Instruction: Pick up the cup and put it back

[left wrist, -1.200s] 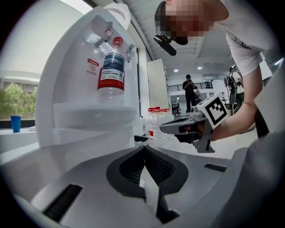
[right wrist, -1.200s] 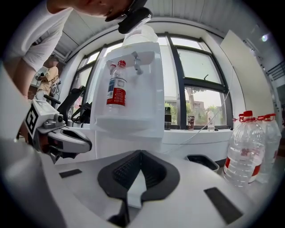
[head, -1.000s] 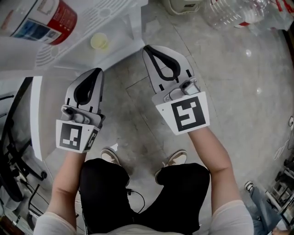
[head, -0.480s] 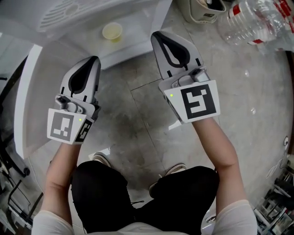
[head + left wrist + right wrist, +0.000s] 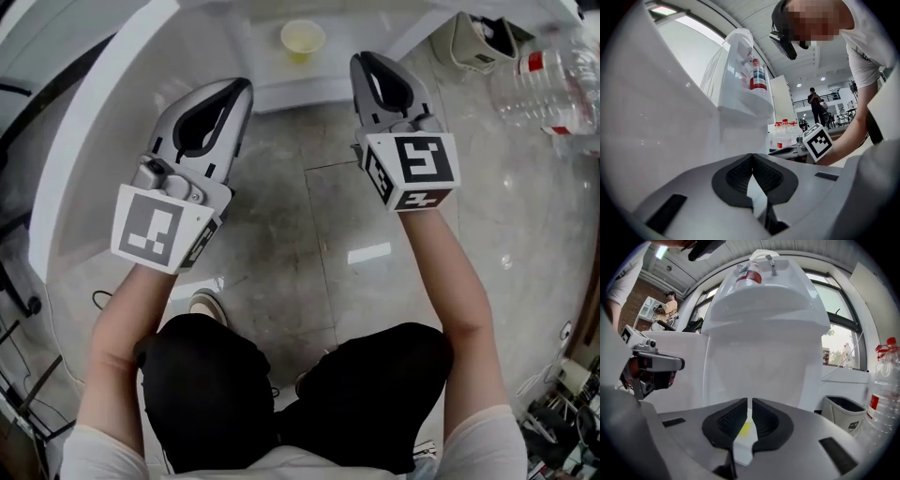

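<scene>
A small pale yellow cup [image 5: 303, 39] stands on the white ledge [image 5: 281, 94] at the foot of the water dispenser, at the top of the head view. My right gripper [image 5: 361, 58] is shut and empty, its tips just right of the cup and a little short of it. In the right gripper view the cup [image 5: 745, 428] shows as a yellow patch through the slit behind the closed tips [image 5: 750, 400]. My left gripper [image 5: 246, 86] is also shut and empty, left of the cup and further back; its tips [image 5: 752, 154] meet beside the dispenser's white side.
The white water dispenser [image 5: 764, 310] rises straight ahead, with a bottle [image 5: 753, 272] on top. A small waste bin [image 5: 478, 42] and large water bottles [image 5: 553, 80] stand on the stone floor at the right. Cables [image 5: 19, 309] lie at the left.
Both grippers have moved forward toward the dispenser's foot, the right one sinking. The cup now lies just off the right gripper's tips. Both stayed shut.
</scene>
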The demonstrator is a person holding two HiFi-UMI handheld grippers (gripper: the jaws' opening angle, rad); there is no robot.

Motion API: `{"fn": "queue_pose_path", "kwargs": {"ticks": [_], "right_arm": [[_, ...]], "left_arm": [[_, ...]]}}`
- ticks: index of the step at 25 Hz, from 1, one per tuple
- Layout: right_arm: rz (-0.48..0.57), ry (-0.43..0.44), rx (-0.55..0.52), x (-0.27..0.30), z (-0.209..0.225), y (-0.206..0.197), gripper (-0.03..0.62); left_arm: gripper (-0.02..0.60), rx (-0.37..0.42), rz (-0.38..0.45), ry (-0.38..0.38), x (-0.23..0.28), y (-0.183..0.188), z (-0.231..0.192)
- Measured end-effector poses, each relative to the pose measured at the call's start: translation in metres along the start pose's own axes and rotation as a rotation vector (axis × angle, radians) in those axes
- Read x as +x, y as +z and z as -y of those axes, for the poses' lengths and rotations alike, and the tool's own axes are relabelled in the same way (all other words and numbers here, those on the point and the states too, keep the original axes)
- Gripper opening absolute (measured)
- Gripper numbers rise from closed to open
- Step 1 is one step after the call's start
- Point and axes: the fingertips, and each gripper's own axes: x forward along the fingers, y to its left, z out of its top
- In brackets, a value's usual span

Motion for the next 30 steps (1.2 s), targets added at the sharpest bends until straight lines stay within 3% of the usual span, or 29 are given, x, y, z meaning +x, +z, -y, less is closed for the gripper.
{"fn": "queue_pose_path", "kwargs": {"ticks": [6,11,13,15,30], "right_arm": [[-0.094,0.026,0.031,0.033,0.000,-0.024,0.041],[-0.129,0.009,0.075,0.060,0.003,-0.047,0.188],[-0.134,0.022,0.067,0.070,-0.004,-0.055,0.298],[-0.153,0.028,0.059,0.080,-0.012,-0.067,0.359],[-0.297,-0.019,0.024,0.150,-0.022,-0.110,0.374]], "left_arm": [[0.023,-0.012,-0.014,0.037,-0.009,-0.012,-0.003],[0.023,-0.012,-0.043,0.057,-0.018,-0.018,-0.004],[0.023,-0.019,-0.047,0.057,-0.023,-0.016,-0.005],[0.023,-0.028,-0.047,0.060,-0.029,-0.012,-0.005],[0.023,0.064,-0.118,0.046,-0.075,-0.007,-0.005]]}}
